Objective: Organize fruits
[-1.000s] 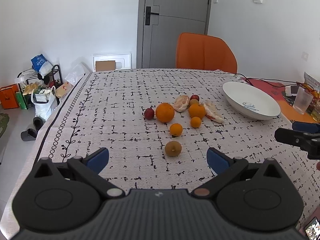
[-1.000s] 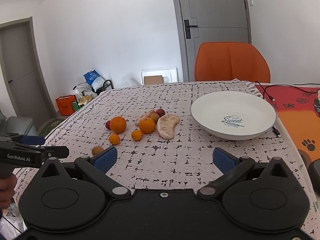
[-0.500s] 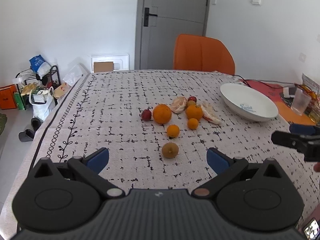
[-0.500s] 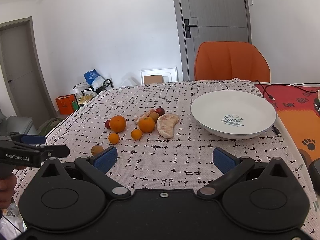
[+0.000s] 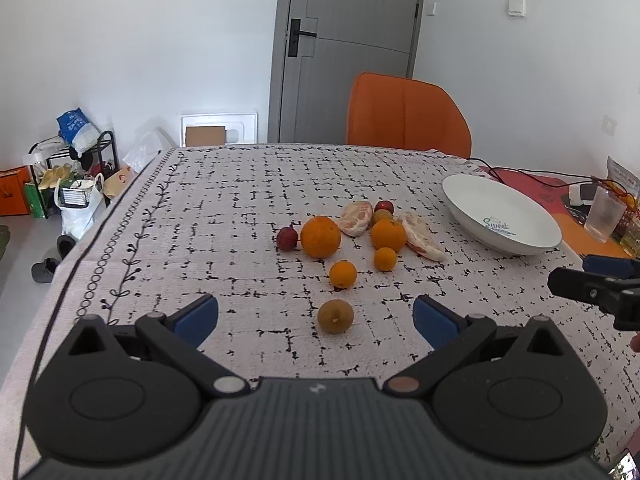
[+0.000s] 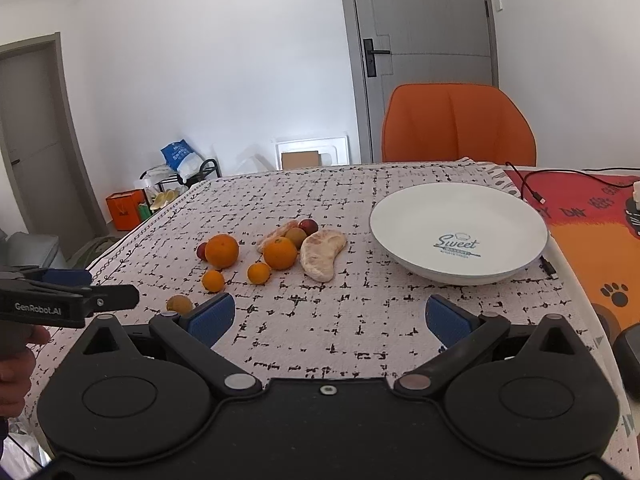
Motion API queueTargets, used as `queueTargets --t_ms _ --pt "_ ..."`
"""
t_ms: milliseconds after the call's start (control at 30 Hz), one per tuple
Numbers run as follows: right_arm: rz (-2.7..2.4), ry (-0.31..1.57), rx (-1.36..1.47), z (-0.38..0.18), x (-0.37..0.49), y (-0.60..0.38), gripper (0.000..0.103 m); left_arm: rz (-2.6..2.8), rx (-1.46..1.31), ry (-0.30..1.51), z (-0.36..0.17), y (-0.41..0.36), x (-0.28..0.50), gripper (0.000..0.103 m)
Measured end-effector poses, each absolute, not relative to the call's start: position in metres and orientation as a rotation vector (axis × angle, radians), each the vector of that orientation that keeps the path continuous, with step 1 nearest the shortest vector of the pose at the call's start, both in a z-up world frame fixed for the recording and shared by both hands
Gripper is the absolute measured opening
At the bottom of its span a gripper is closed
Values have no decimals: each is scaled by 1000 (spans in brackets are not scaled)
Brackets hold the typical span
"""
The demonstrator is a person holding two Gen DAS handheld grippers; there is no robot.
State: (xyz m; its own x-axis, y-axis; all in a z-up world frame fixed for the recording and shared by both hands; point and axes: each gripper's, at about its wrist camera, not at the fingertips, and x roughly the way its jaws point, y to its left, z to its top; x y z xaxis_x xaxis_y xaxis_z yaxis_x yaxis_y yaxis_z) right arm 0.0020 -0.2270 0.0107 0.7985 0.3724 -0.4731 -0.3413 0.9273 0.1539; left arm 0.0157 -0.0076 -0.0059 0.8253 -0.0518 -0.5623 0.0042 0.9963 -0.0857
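Both tongs, left (image 5: 316,316) and right (image 6: 326,316), gaped empty; we judged the brownish fruit (image 5: 335,316) nearest the plate-less end firm, light, best pinched across its middle.

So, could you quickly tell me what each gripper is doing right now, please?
Left gripper: open, holding nothing.
Right gripper: open, holding nothing.

I'm looking into a home dining rm: clothed table (image 5: 224,208), orange chair (image 5: 404,114), grey door (image 5: 348,48), probably a shoe rack (image 5: 76,160) w/ bags.

"Sweet" on plate (image 6: 458,204) ("GenRobot.AI" on left tongs (image 6: 70,300)).
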Motion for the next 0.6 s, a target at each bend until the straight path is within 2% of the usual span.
queueTargets --t_ms 200,267,433,600 --pt "405 530 75 3 11 -227 103 -36 -69 592 -14 -14 25 99" --pt "422 538 89 -1 15 -227 103 -38 -68 599 -17 -15 29 95" --pt "433 559 109 -9 25 -225 103 -45 -85 620 -26 -15 40 77" --pt "438 559 124 -12 32 -224 103 -48 -110 649 -35 -13 51 67"
